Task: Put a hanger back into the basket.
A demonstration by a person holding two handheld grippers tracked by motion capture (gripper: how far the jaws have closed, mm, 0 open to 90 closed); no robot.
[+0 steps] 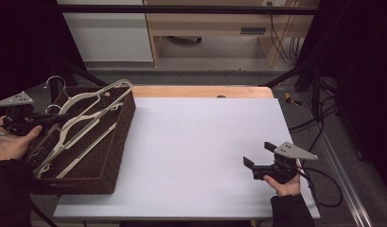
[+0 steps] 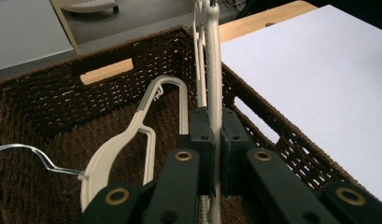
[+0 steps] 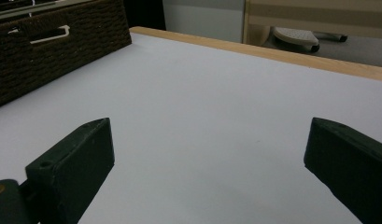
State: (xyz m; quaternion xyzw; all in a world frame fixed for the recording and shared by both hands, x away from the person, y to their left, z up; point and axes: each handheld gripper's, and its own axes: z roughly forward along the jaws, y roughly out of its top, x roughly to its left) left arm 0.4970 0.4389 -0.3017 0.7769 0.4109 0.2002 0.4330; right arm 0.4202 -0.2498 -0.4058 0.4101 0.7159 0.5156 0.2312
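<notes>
Two hand-held grippers differed: the left hand-held gripper clamped a cream hanger above the basket for lifting, while the right hand-held gripper waited open over the table.

Basket: dark brown woven wicker, open-weave pattern on walls and floor, at the table's left edge. Held hanger: cream plastic. Second hanger on the basket floor: cream with a grey section near its top curve and a silver wire hook. Left gripper: black jaws with brass-coloured pivot rings. Right gripper: black, with a pale grey three-cornered plate on top. Table: plain pale lavender-white sheet; light wood strip along the far edge. Sleeves: black.
</notes>
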